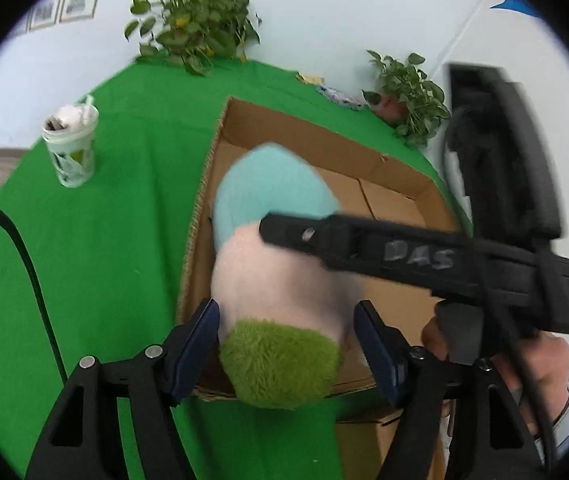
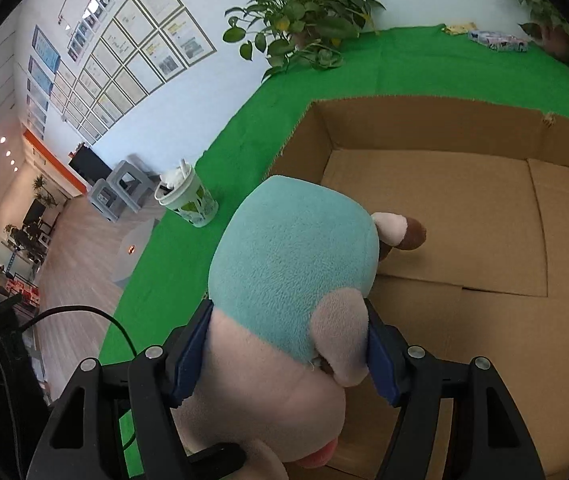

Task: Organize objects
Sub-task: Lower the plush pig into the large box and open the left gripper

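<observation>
A plush toy (image 1: 276,264) with a teal top, pale pink middle and green fuzzy end hangs over the near edge of an open cardboard box (image 1: 324,140). My left gripper (image 1: 286,340) has its jaws around the toy's lower part, close on both sides. My right gripper (image 2: 288,340) is shut on the plush toy (image 2: 292,252), pads pressed into the teal and pink body above the cardboard box (image 2: 424,208). In the left wrist view the right gripper's black finger (image 1: 364,240) crosses the toy from the right.
A green cloth (image 1: 104,240) covers the table. A white and green cup (image 1: 71,148) with a straw stands left of the box, and it also shows in the right wrist view (image 2: 188,200). Potted plants (image 1: 192,20) stand at the table's far edge. A small patterned packet (image 2: 496,42) lies far right.
</observation>
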Available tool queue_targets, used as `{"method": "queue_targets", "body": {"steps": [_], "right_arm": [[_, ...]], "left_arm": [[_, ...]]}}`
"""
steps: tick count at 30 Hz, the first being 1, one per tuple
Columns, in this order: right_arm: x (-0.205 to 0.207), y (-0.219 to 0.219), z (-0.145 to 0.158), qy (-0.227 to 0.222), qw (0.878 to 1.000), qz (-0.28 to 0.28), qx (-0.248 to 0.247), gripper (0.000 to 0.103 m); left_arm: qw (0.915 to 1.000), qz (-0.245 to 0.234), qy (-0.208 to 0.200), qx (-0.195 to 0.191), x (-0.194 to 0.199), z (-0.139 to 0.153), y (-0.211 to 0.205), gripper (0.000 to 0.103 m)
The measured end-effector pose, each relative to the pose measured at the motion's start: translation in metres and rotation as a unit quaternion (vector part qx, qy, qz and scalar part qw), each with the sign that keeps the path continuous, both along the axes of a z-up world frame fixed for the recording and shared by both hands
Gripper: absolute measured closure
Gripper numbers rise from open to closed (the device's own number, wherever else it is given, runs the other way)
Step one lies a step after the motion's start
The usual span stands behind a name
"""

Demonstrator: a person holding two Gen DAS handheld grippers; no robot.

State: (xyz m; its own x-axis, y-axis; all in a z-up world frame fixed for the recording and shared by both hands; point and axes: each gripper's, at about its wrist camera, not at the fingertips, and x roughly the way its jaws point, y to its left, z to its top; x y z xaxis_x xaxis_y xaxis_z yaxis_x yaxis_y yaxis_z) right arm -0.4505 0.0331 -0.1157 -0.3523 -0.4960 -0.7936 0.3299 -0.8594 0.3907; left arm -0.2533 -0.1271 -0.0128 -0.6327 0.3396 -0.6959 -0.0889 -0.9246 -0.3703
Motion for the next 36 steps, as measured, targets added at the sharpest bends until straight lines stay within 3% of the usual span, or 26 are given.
{"method": "queue_targets", "body": {"steps": [3,6,9,12,15,19,29,31,33,35,36], "right_arm": [[-0.008,-0.008,-0.015,-0.022,1.000,0.000,-0.017,0.026],[-0.012,-0.004,-0.011,-0.032,0.998,-0.010,-0.052,0.023],[-0.010,0.008,0.008,-0.022,0.997,-0.010,-0.077,0.020],[-0.009,0.016,0.006,-0.026,0.998,-0.027,-0.054,0.020],[-0.008,0.009,-0.012,-0.056,0.998,-0.006,-0.040,0.036],[-0.011,-0.013,-0.017,-0.020,0.999,-0.002,-0.030,0.043],[-0.003,-0.034,-0.006,0.059,0.998,0.011,0.023,0.043],[0.002,-0.021,0.004,0.058,0.998,0.001,0.020,0.034],[0.009,-0.007,0.015,0.062,0.998,-0.016,0.024,0.030],[0.027,0.013,0.034,0.079,0.996,-0.024,0.022,0.025],[0.038,0.023,0.043,0.091,0.995,-0.028,0.018,0.017]], "left_arm": [[0.9993,0.008,0.021,-0.028,0.005,0.005,-0.002,0.035],[0.9993,0.002,0.011,-0.037,-0.001,0.000,-0.002,0.039],[0.9999,0.011,-0.001,0.000,0.001,-0.003,-0.008,0.041],[0.9998,0.017,-0.004,0.005,-0.004,-0.005,-0.008,0.041],[0.9993,0.028,-0.023,0.010,-0.007,-0.012,-0.009,0.045],[0.9988,0.043,-0.021,0.012,-0.005,-0.012,-0.013,0.050],[0.9976,0.050,-0.001,-0.048,0.018,0.000,-0.002,0.055],[0.9969,0.056,0.011,-0.055,0.029,0.006,-0.003,0.055],[0.9957,0.061,0.030,-0.063,0.044,0.014,-0.003,0.051],[0.9924,0.077,0.051,-0.081,0.061,0.025,-0.001,0.033],[0.9903,0.085,0.069,-0.086,0.070,0.031,0.000,0.028]]}}
